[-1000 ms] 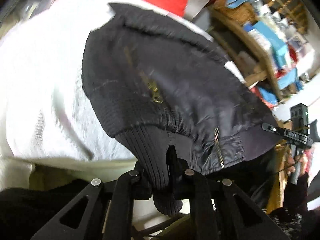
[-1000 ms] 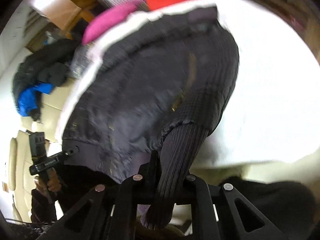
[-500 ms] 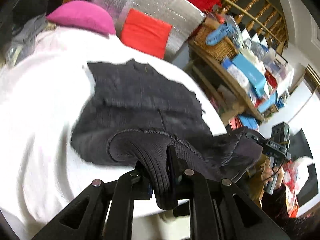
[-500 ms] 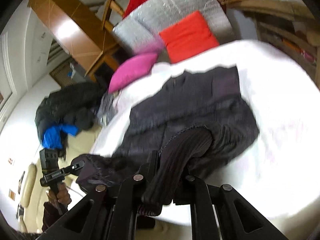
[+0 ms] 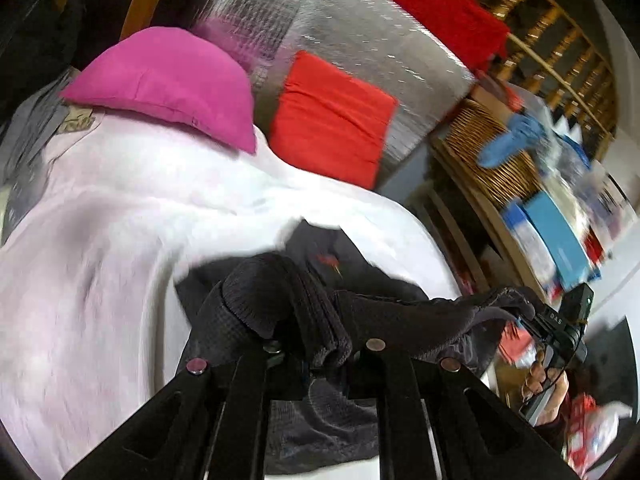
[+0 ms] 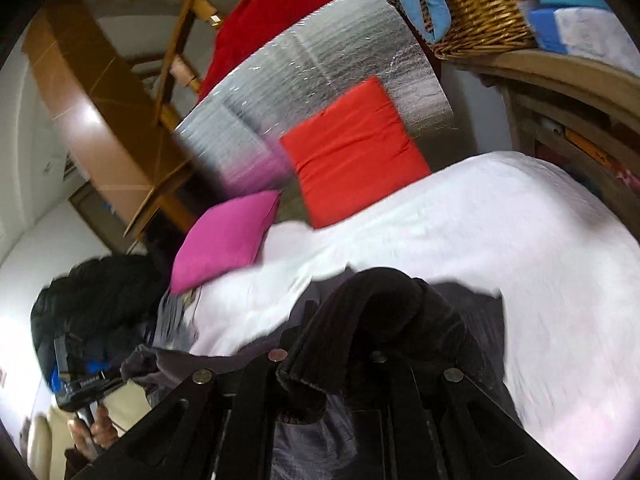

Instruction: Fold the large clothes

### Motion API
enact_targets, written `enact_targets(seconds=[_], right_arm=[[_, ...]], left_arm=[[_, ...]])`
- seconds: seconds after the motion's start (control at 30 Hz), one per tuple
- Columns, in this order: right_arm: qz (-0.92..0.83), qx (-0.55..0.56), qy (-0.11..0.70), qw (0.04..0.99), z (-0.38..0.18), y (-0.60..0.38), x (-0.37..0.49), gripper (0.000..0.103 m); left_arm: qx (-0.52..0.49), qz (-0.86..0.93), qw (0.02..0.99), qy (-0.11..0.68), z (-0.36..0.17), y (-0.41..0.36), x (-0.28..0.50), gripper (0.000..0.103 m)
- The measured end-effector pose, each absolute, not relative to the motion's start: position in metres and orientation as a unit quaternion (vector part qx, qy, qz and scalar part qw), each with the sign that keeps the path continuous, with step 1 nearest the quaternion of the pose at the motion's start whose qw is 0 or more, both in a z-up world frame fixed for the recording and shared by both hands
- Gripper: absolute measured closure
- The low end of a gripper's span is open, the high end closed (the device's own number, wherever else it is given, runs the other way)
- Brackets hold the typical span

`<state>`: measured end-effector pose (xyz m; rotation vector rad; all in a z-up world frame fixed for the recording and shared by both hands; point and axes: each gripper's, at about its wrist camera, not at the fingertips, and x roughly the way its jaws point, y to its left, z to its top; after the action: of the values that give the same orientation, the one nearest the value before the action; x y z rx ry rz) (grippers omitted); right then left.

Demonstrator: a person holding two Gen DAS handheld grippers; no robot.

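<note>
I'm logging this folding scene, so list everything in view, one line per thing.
dark ribbed-hem jacket: one, charcoal, on the sheet, its hem lifted by both tools
white bed sheet: one, white, under the jacket
magenta fabric cushion: one, far edge of the sheet
orange-red square cushion: one, leaning on the foil panel
silver foil panel: one, upright behind the cushions
red cloth: one, draped above the panel
woven wicker basket: one, tan, on the wooden shelf
black puffy coat: one, beyond the bed's left side
left tool: black, clamped on the ribbed hem
right tool: black, clamped on the ribbed hem
</note>
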<state>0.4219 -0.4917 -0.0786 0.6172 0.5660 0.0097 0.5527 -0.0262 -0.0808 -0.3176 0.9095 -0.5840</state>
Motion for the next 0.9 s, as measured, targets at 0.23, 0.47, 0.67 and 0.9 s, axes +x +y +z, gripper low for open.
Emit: enact_targets(seconds=[0.23, 0.47, 0.67, 0.9], right_arm=[[-0.048, 0.313, 0.306, 0.898, -0.147, -0.519, 0.549, 0.094], [-0.069, 0.351, 0.321, 0.877, -0.229, -0.537, 0.598, 0.094], [-0.026, 0.478, 0.327, 0.815, -0.259, -0.571, 0.597, 0.088], [-0.015, 0.521, 0.204, 0.829, -0.204, -0.597, 0.507, 0.007]], left_arm=[[-0.139, -0.218, 0.839, 0.479, -0.159, -0.060, 0.669, 0.094], [-0.148, -0.191, 0.848, 0.472, -0.217, -0.062, 0.713, 0.093], [-0.137, -0.172, 0.852, 0.475, -0.233, -0.072, 0.722, 0.090], [-0.211, -0.127, 0.904, 0.351, -0.158, -0.020, 0.669, 0.015]])
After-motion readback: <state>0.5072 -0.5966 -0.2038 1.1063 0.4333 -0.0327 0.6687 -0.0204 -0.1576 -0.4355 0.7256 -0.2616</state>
